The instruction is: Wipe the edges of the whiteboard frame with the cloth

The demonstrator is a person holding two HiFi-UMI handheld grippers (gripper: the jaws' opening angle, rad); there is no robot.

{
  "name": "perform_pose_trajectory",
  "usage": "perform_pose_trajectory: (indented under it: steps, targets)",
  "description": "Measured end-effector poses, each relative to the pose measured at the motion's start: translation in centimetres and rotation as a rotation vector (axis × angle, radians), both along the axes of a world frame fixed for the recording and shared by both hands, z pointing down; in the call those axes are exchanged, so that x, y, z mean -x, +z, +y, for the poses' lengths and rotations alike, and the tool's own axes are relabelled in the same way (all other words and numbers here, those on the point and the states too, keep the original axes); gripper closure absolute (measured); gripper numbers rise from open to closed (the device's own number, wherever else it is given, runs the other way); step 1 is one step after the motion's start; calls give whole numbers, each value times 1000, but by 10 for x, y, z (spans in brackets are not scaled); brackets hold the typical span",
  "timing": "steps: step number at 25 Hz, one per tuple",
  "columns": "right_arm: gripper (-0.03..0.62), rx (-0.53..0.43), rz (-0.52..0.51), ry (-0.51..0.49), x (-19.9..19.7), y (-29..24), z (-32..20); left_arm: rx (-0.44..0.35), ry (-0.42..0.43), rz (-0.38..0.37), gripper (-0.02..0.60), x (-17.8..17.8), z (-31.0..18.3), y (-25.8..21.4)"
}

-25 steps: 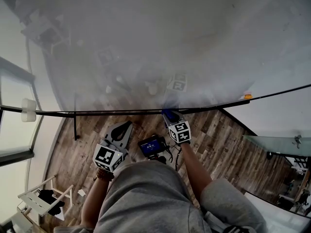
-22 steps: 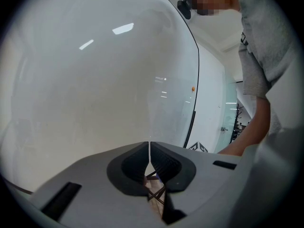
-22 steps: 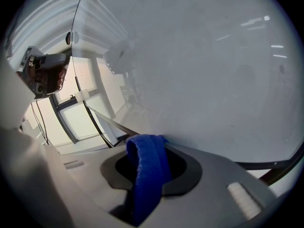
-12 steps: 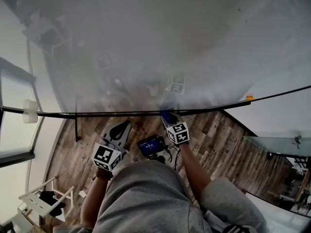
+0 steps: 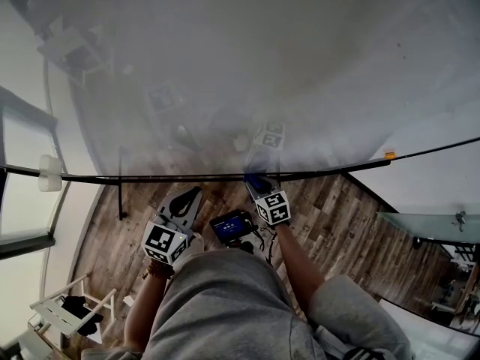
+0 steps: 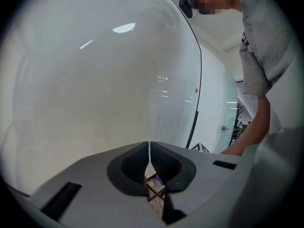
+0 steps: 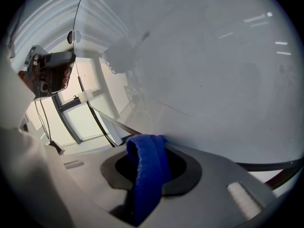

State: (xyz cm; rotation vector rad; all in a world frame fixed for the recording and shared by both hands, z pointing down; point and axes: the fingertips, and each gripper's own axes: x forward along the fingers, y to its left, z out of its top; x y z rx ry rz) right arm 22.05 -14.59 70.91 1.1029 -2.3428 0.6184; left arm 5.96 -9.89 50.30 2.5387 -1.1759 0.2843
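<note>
Head view: the whiteboard point(image 5: 300, 58) fills the upper part of the picture. Its dark bottom frame point(image 5: 150, 176) runs from left to right across the middle. The right gripper point(image 5: 256, 178) is clamped on a blue cloth point(image 5: 262, 185) and holds it up against that bottom edge, about halfway along. The left gripper point(image 5: 193, 195) hangs lower, apart from the frame and over the wooden floor point(image 5: 337, 223). A small orange piece point(image 5: 388, 155) sits on the frame well to the right.

Left gripper view: the left gripper point(image 6: 150, 151) has its jaws pressed together, with only a thin slit between them and nothing held. It faces the board, and one dark frame point(image 6: 200, 80) edge curves away beyond it. This gripper takes no part in the wiping.

Right gripper view: the cloth point(image 7: 148, 179) is folded between the jaws of the right gripper point(image 7: 148, 144) and sticks out past their tips toward the board. The frame point(image 7: 268, 166) shows as a dark line to the right of the gripper.

Judgement: the wipe is under way on the bottom edge, near its middle. No streak or clean patch shows which part of that edge is already done. The rest of the bottom edge likely remains, and the other sides of the frame too, as far as they can be seen.
</note>
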Motion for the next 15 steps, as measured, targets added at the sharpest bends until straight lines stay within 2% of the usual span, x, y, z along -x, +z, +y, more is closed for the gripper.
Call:
perform_pose_trajectory:
  steps: [15]
  targets:
    - [491, 3, 3, -51, 40, -1, 1, -28, -31, 15, 563, 31, -9, -7]
